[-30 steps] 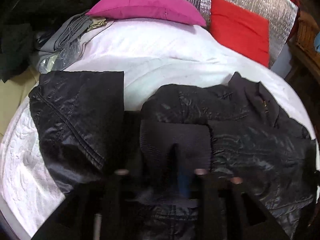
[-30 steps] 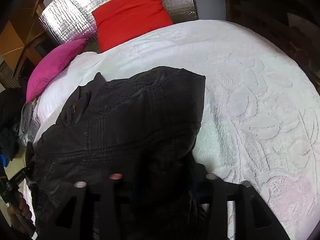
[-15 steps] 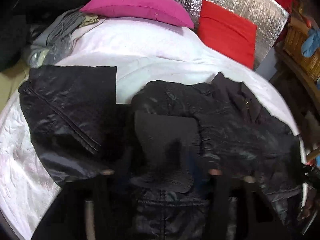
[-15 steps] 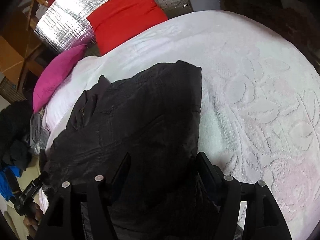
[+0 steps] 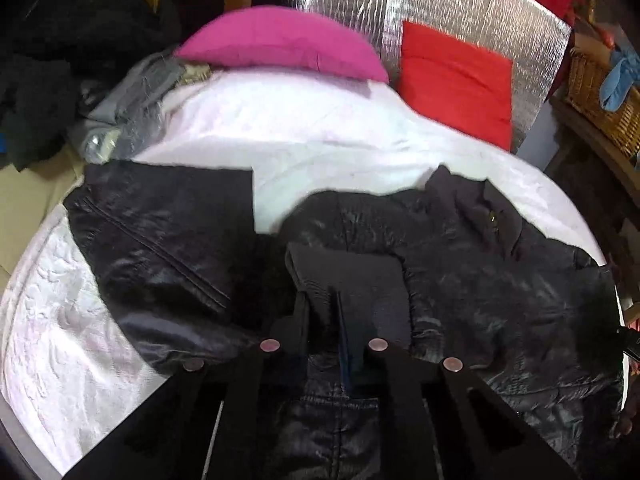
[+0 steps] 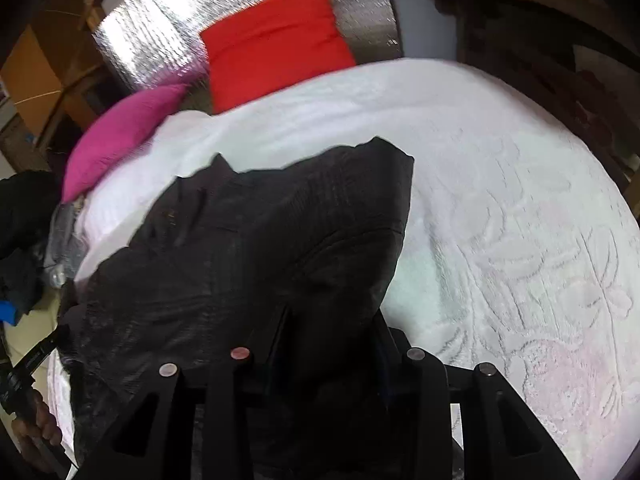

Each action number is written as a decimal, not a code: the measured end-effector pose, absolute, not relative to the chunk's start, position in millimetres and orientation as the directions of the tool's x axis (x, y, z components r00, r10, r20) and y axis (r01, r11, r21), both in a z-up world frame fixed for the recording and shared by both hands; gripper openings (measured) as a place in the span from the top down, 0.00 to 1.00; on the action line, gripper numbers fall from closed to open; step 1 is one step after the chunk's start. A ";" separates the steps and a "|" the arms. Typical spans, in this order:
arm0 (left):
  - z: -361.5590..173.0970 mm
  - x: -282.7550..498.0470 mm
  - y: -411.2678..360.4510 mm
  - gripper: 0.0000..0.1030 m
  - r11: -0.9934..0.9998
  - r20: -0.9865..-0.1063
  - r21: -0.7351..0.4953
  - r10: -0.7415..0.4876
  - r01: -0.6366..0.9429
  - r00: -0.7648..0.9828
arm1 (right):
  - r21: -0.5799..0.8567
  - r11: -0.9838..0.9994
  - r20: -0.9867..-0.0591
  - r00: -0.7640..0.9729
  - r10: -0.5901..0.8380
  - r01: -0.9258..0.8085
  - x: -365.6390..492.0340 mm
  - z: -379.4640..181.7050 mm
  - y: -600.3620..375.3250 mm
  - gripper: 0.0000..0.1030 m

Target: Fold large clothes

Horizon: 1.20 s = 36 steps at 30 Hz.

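Note:
A large shiny black jacket (image 5: 500,280) lies spread on the white bed (image 5: 304,148). One part (image 5: 160,232) lies flat to the left, the collar points to the right. My left gripper (image 5: 320,300) is shut on the dark ribbed cuff (image 5: 352,276) over the jacket's middle. In the right wrist view the jacket (image 6: 240,248) lies folded over on the bed (image 6: 520,220). My right gripper (image 6: 332,320) stands open around the jacket's near edge; the cloth hides the fingertips.
A pink pillow (image 5: 280,44) and a red cushion (image 5: 456,80) lie at the head of the bed against a silver foil panel (image 5: 440,4). Grey and dark clothes (image 5: 132,108) are piled at the far left. A wicker basket (image 5: 600,96) stands at the right.
My right gripper went from shut on the jacket to open. My left gripper closed on the cuff and both views lifted slightly toward the headboard.

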<state>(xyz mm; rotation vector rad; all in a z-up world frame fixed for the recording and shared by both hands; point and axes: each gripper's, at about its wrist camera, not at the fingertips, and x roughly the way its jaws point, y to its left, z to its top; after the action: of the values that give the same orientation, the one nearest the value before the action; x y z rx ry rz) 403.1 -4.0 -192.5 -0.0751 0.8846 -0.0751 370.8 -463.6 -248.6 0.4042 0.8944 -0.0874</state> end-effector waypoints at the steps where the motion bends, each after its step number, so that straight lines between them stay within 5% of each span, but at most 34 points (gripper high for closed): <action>1: -190.1 400.4 -2.3 0.88 0.996 -0.765 -0.089 -0.087 0.028 0.639 | 0.302 0.925 -0.772 0.628 0.095 0.231 370.8 -247.9 -461.3 0.62; 6: -214.9 411.3 0.4 0.85 1.000 -0.823 -0.026 -0.018 -0.007 0.568 | 0.244 0.937 -0.821 0.568 0.063 0.248 379.3 -264.2 -456.7 0.61; 9: -224.0 415.4 -2.7 0.81 1.000 -0.848 -0.001 -0.002 0.002 0.530 | 0.289 0.918 -0.822 0.562 0.092 0.273 379.9 -264.3 -464.2 0.49; 11: -217.7 414.2 -0.8 0.74 0.999 -0.845 -0.039 -0.038 0.010 0.533 | 0.345 0.896 -0.813 0.567 0.136 0.280 377.5 -261.3 -470.7 0.39; 16: -189.9 406.3 23.8 0.47 0.994 -0.797 -0.106 -0.069 -0.027 0.600 | 0.394 0.856 -0.742 0.666 0.081 0.335 357.3 -233.0 -488.3 0.35; 24: -169.8 394.0 97.0 0.43 0.967 -0.758 -0.206 -0.060 -0.151 0.649 | 0.406 0.899 -0.608 0.783 0.133 0.163 341.4 -198.7 -448.0 0.35; 31: -190.3 390.3 185.1 0.30 0.867 -0.788 -0.332 -0.038 -0.372 0.615 | 0.372 0.927 -0.664 0.687 0.297 -0.042 359.1 -215.5 -375.6 0.35; 36: -219.0 391.1 236.8 0.30 0.737 -0.783 -0.468 -0.091 -0.487 0.615 | 0.315 0.947 -0.772 0.562 0.296 -0.066 380.8 -256.4 -335.8 0.49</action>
<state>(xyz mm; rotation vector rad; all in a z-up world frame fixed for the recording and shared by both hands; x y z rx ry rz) 391.1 236.8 -219.0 -0.7259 0.8955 0.2529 380.8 -335.8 -256.4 0.2633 0.9531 0.2161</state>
